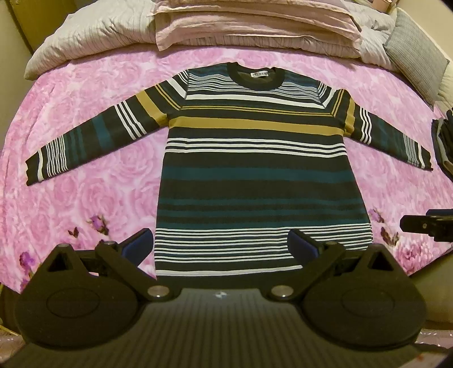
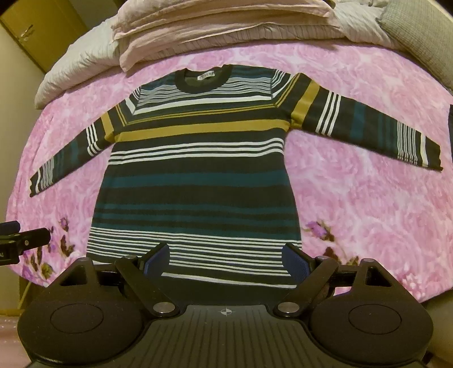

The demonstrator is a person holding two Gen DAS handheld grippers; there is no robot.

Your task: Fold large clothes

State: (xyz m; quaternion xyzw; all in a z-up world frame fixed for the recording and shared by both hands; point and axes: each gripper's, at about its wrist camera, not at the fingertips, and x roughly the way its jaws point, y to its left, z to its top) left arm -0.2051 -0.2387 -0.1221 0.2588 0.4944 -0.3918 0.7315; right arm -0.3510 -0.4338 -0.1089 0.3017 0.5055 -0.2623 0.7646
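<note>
The left gripper [image 1: 220,246] stands with its blue-padded fingers [image 1: 140,245] spread wide and nothing between them, poised over the hem of a striped sweater [image 1: 254,169]. The right gripper [image 2: 226,260] is just as wide apart and just as empty, over the same hem a little further along; each tool's tip shows at the edge of the other's view.

The sweater lies flat and face up on a pink rose-patterned blanket [image 1: 85,93], collar away from the grippers with a white label inside it, both sleeves stretched out to the sides and angling slightly down — bands of black, teal, mustard and white run across body and arms.

The blanket covers a bed and carries darker purple flower prints near the front edge. Beyond the collar, at the far end of the bed, sits a stack of folded pale pink bedding [image 1: 254,25], with a rumpled grey-white quilt [image 1: 85,39] to the left and a grey pillow [image 1: 416,48] to the right. In the right wrist view a yellowish cupboard door [image 2: 36,31] stands in the top left corner.
</note>
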